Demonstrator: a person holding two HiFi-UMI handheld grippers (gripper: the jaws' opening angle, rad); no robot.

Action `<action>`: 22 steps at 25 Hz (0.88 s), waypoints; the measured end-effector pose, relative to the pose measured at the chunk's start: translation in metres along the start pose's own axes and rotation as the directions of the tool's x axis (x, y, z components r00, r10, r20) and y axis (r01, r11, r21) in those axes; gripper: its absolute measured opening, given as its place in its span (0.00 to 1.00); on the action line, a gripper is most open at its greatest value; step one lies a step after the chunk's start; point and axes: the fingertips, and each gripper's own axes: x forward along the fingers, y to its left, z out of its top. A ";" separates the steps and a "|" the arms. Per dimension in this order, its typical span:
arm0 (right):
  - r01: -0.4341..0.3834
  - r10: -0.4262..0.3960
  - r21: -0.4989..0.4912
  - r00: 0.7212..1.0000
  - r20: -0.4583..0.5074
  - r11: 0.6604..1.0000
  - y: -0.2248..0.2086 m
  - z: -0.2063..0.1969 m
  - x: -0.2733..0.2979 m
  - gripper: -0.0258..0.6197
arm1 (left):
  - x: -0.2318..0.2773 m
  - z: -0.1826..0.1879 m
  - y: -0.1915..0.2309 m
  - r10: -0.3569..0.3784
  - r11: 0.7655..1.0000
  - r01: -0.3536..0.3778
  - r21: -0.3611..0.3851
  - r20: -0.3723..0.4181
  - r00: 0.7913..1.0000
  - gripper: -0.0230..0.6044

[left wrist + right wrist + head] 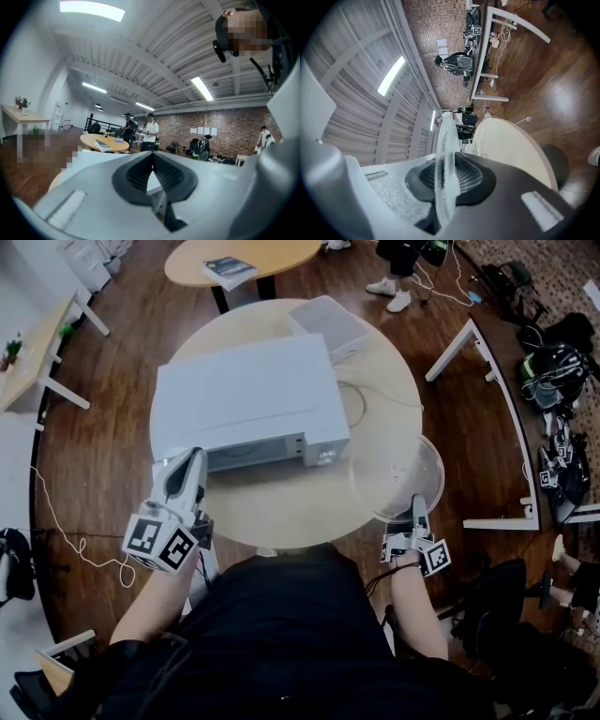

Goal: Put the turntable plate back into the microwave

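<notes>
Round table, white microwave on it. Clear glass plate lies flat right of microwave, over table's right edge, apart from microwave. Right gripper clamped on plate's near rim; rim sits edge-on between its pads. Left gripper at microwave's front left corner, jaw tips together.

We wear a black top; our left claw is pale grey, our right claw grey and black, both with black-and-white marker cubes.

place: open-plan lab | brick wall — round table — trestle desks
</notes>
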 end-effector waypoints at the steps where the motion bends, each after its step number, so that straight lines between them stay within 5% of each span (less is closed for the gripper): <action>1: 0.000 0.000 0.000 1.000 0.005 1.000 0.000 -0.001 -0.001 0.09 | -0.001 0.000 0.001 0.001 1.000 -0.001 -0.002 0.000 1.000 0.05; 22: -0.009 0.008 0.017 0.998 0.070 1.000 0.005 -0.020 -0.037 0.09 | -0.027 -0.012 0.014 -0.036 0.999 0.036 -0.022 0.009 0.999 0.05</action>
